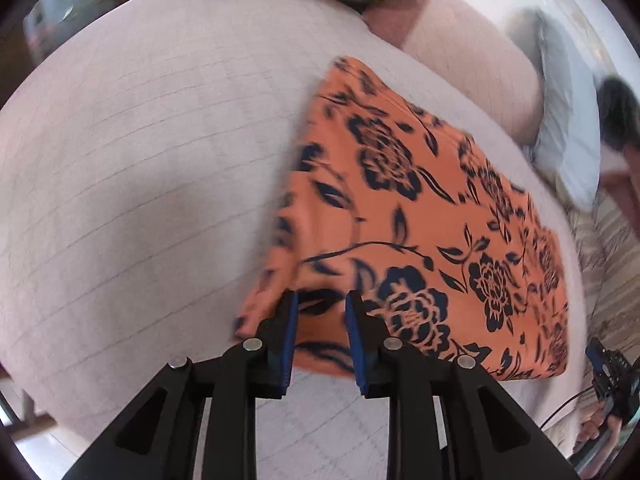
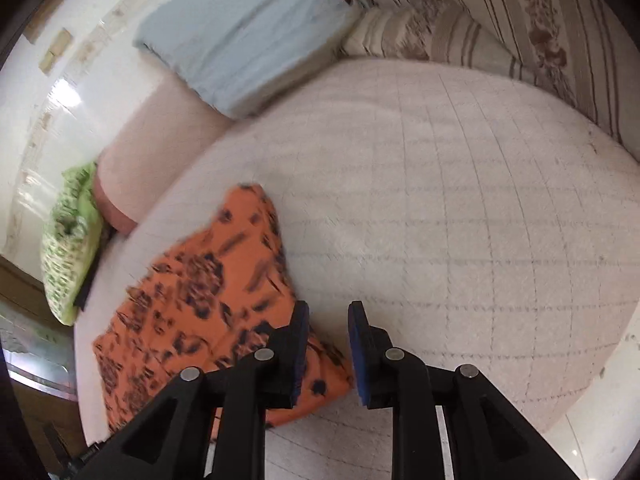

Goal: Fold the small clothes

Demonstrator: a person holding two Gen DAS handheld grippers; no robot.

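An orange garment with a dark floral print [image 1: 400, 208] lies folded flat on the pale quilted bed cover [image 1: 140, 160]. My left gripper [image 1: 322, 300] hovers over the garment's near left corner. Its blue pads stand apart and the cloth shows between them, unpinched. In the right wrist view the same garment [image 2: 192, 300] lies at the lower left, blurred. My right gripper [image 2: 329, 308] is open above its near right corner, over cloth and bed cover [image 2: 440, 200]. The other gripper [image 1: 612, 376], held in a hand, shows at the left view's lower right edge.
A green patterned cloth [image 2: 68, 248] lies at the bed's far edge beside a pink bolster [image 2: 160, 132]. A light blue pillow [image 2: 240, 32] and striped floral bedding [image 2: 500, 20] border the bed. The quilted cover stretches wide to the garment's right.
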